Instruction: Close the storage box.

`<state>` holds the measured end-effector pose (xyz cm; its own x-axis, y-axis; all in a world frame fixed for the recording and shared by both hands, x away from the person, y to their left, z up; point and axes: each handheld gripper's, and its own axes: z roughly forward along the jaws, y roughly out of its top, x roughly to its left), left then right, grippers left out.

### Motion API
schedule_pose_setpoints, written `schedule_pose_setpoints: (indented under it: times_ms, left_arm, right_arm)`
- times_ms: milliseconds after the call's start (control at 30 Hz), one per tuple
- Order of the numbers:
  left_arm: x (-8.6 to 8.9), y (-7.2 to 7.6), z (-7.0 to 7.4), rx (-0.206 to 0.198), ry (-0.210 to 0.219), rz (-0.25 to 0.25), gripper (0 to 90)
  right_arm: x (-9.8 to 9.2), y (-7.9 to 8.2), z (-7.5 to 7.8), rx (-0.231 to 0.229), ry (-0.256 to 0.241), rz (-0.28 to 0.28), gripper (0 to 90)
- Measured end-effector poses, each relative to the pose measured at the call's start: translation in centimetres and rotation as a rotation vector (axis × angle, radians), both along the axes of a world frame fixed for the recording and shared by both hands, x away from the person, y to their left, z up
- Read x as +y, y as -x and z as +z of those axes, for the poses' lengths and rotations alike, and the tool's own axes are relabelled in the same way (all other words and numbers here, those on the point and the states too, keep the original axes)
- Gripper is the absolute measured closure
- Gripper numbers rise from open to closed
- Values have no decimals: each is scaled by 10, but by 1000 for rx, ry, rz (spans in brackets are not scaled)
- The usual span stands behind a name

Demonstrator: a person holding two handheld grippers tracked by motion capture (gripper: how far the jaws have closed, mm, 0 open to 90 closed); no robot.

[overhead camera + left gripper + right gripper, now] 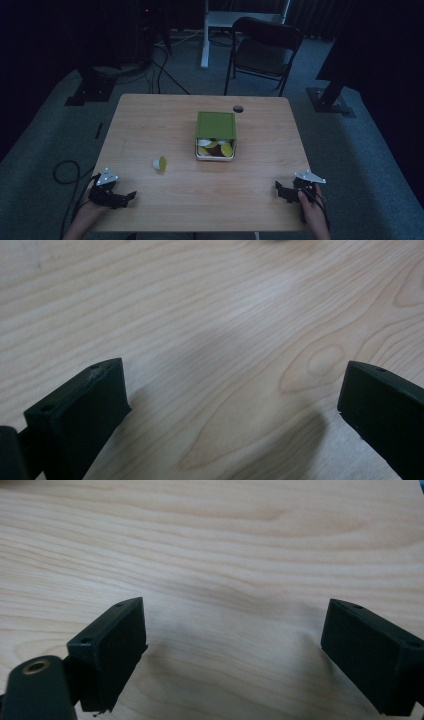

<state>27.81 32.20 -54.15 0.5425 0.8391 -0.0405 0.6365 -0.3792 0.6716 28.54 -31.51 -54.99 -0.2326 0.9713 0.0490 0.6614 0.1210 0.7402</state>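
Note:
A white box (pixel 215 154) with a green lid (pixel 216 124) slid back stands at the middle of the wooden table (pixel 150 120). Its open front part holds several small capsules, yellow-green, white and brown. One white and yellow-green capsule (pixel 160 163) lies on its side on the table, left of the box. My left gripper (pixel 131 196) rests at the near left edge, open over bare wood (pixel 225 340). My right gripper (pixel 278 188) rests at the near right edge, open too, with nothing but wood (pixel 235 580) between its jaws.
A round cable hole (pixel 238 108) sits near the table's far edge. Behind the table stand a dark folding chair (pixel 265 50) and a white desk leg (pixel 205 35). Black stand bases (pixel 90 90) and cables lie on the grey carpet to the left.

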Motion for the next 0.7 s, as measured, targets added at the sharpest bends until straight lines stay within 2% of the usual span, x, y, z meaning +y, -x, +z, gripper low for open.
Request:
schedule_pose_setpoints:
  times_ms: [67, 133, 233, 300, 433, 700]
  left_arm:
    - [1, 1, -1, 4, 18, 20, 0]
    - [2, 2, -1, 2, 12, 37, 0]
    - [2, 6, -2, -9, -6, 41, 0]
    - [0, 8, -4, -27, -44, 39, 0]
    - [0, 11, -5, -42, -41, 52, 0]
    - [-1, 13, -5, -41, -40, 69, 0]
  right_arm:
    - [0, 0, 0, 8, 22, -13, 105]
    - [2, 0, -1, 19, 41, -13, 105]
    - [2, 0, -1, 20, 42, -21, 105]
    - [2, 0, -1, 20, 43, -21, 105]
    - [2, 0, -1, 20, 42, -22, 105]
    - [3, 1, -1, 18, 43, -23, 105]
